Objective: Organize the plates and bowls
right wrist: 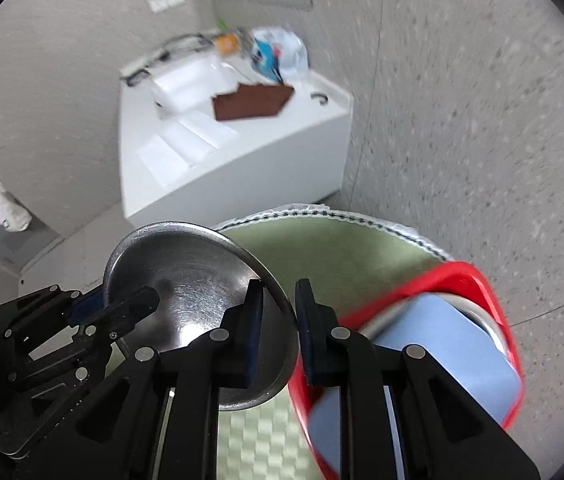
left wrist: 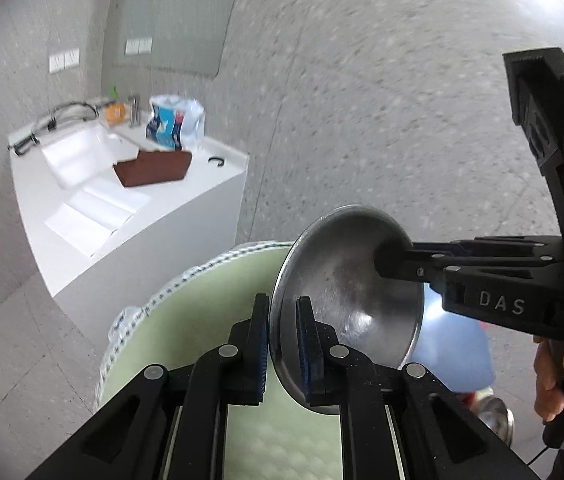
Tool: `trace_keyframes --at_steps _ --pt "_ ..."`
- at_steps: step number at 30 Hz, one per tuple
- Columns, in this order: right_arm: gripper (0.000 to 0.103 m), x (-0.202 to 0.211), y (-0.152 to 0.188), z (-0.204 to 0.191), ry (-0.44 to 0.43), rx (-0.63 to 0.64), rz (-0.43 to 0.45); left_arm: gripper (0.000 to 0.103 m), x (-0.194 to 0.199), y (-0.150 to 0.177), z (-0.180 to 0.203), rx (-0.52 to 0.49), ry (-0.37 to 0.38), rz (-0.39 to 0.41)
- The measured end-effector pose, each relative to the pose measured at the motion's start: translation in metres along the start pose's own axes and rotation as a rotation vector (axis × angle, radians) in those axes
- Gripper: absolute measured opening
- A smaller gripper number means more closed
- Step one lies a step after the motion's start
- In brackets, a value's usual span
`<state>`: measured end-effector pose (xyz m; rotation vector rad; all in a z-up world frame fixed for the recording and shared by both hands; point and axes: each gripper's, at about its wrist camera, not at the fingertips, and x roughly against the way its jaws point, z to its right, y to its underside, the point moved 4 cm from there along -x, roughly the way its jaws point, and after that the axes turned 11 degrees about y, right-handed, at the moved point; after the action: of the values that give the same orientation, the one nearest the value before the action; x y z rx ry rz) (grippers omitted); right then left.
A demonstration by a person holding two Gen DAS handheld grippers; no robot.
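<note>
A shallow steel bowl (left wrist: 346, 288) is held in the air, tilted on edge, above a pale green mat (left wrist: 209, 300). My left gripper (left wrist: 284, 340) is shut on its near rim. My right gripper (right wrist: 279, 322) is shut on the opposite rim of the bowl (right wrist: 193, 280); the rim passes between its fingers. In the left wrist view the right gripper (left wrist: 392, 260) reaches in from the right, one finger inside the bowl. In the right wrist view the left gripper (right wrist: 121, 308) reaches in from the left. A red basin (right wrist: 478, 280) with a light blue item (right wrist: 442, 344) sits at right.
A white counter (left wrist: 129, 208) stands behind with a brown cloth (left wrist: 153, 168), a blue-and-white packet (left wrist: 173, 120) and a faucet (left wrist: 133, 108). Grey speckled wall and floor lie around. A red and blue object (left wrist: 466, 356) and a steel item (left wrist: 494, 412) sit low right.
</note>
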<state>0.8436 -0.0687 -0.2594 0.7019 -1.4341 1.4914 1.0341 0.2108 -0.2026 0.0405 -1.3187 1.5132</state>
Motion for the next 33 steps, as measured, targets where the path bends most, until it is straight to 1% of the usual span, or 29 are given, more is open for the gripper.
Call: trace_keyframes --at_steps 1,3,5,8,10,12,17,20,26,30,33 --pt "0.016 0.017 0.012 0.007 -0.011 0.003 0.022 0.008 0.008 0.007 0.013 0.007 -0.002 0.006" --pt "0.016 0.040 0.032 0.021 -0.025 0.010 0.035 0.008 0.021 0.029 0.049 0.010 0.011 0.014" --pt "0.016 0.062 0.053 0.037 -0.014 0.021 0.054 0.008 0.034 0.052 0.083 -0.005 0.018 0.017" --pt "0.016 0.090 0.092 0.062 -0.006 0.019 0.073 0.008 0.053 0.086 0.125 -0.020 0.041 0.015" --pt "0.016 0.099 0.112 0.076 0.000 0.012 0.075 0.008 0.061 0.103 0.152 -0.035 0.054 -0.002" --pt "0.016 0.104 0.140 0.093 0.007 -0.002 0.060 0.008 0.061 0.117 0.172 -0.049 0.064 -0.026" --pt "0.016 0.095 0.194 0.125 0.012 -0.053 0.004 0.008 0.045 0.148 0.217 -0.102 0.075 -0.108" --pt "0.016 0.085 0.220 0.140 0.021 -0.079 -0.031 0.008 0.026 0.154 0.228 -0.117 0.081 -0.159" --pt "0.016 0.061 0.249 0.165 0.051 -0.119 -0.089 0.008 -0.017 0.164 0.236 -0.132 0.077 -0.246" --pt "0.016 0.047 0.263 0.173 0.043 -0.146 -0.119 0.008 -0.045 0.164 0.233 -0.134 0.066 -0.280" --pt "0.016 0.039 0.268 0.177 0.046 -0.154 -0.128 0.008 -0.065 0.164 0.238 -0.139 0.056 -0.283"
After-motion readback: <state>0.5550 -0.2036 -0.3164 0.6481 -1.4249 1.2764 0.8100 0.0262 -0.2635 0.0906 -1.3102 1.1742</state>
